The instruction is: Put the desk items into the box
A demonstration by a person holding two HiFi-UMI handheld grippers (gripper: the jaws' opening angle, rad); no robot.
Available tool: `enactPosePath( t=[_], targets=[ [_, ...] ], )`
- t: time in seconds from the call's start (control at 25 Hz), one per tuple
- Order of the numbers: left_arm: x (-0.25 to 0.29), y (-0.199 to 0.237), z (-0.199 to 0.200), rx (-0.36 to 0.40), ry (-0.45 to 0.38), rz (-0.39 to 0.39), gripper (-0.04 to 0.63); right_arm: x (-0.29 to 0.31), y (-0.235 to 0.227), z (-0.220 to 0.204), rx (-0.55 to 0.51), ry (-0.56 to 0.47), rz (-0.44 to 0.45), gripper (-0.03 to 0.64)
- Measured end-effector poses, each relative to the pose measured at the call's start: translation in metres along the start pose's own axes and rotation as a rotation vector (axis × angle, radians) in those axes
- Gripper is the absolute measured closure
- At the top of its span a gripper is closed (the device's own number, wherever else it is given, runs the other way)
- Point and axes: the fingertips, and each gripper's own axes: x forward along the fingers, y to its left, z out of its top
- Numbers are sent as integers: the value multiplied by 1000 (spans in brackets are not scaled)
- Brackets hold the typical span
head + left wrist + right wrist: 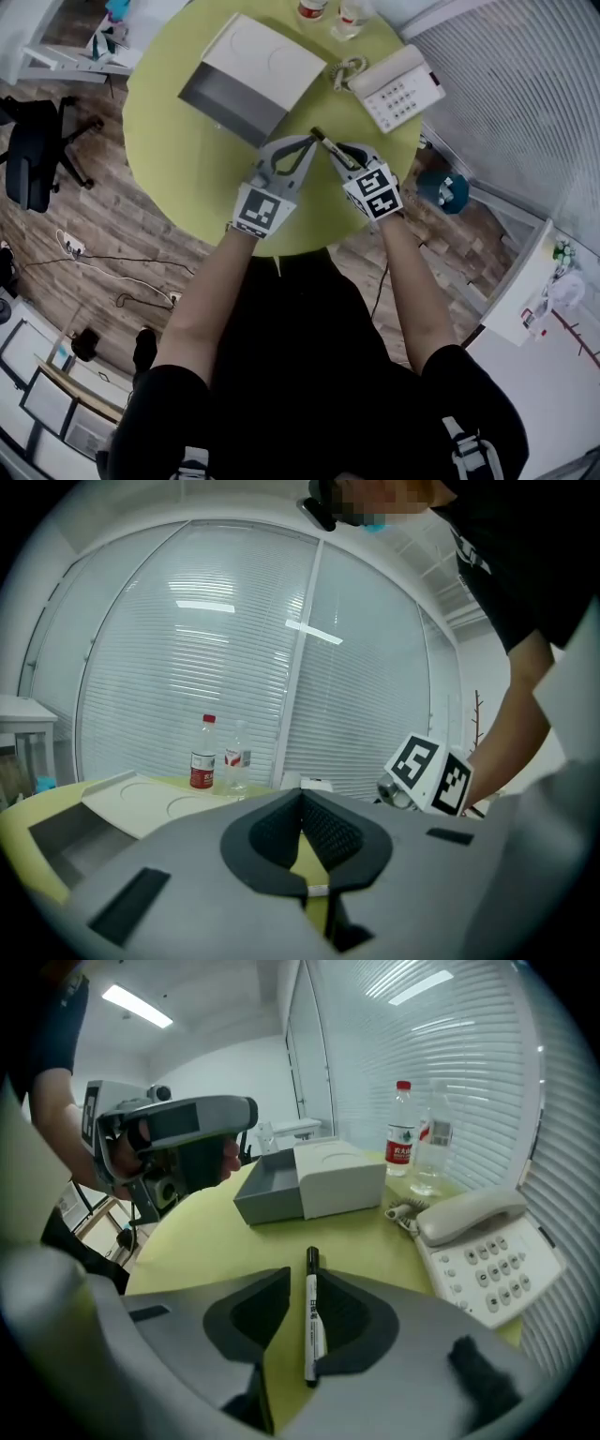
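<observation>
On the table (187,159) near me, my right gripper (298,1283) straddles the pen (312,1335), jaws apart and not yet clamped. My left gripper (302,799) is clenched on nothing. Next I should squeeze, lift and carry the pen to the box (309,1180).

A round lime-green table (187,173) carries everything. A flat white-and-grey cardboard box (253,75) lies on its far half, the grey inner tray slid partly out. Just to the right lies a white desk telephone (398,86) with its coiled cord (347,70) toward the box. At the far edge stand a red-capped plastic bottle (401,1143) and a clear plastic bottle (433,1152), side by side. A white marker pen with a black cap (311,1321) shows over the near part; whether it rests there cannot be told.
</observation>
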Motion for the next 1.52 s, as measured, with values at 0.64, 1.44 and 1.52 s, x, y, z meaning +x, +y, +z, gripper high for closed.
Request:
enactPosePath(
  t=[0.64,1.44,1.52],
  targets=[
    [1,17,-19,-7,-12,48,589,44,-4,-36,-61,160,-41,543],
    [-66,52,96,91,-79,182,589,-28,16,120,22,-86,-51,546],
    [-75,60,100,100,-84,186,589,-23,26,137,21,-99,-42,546]
  ],
)
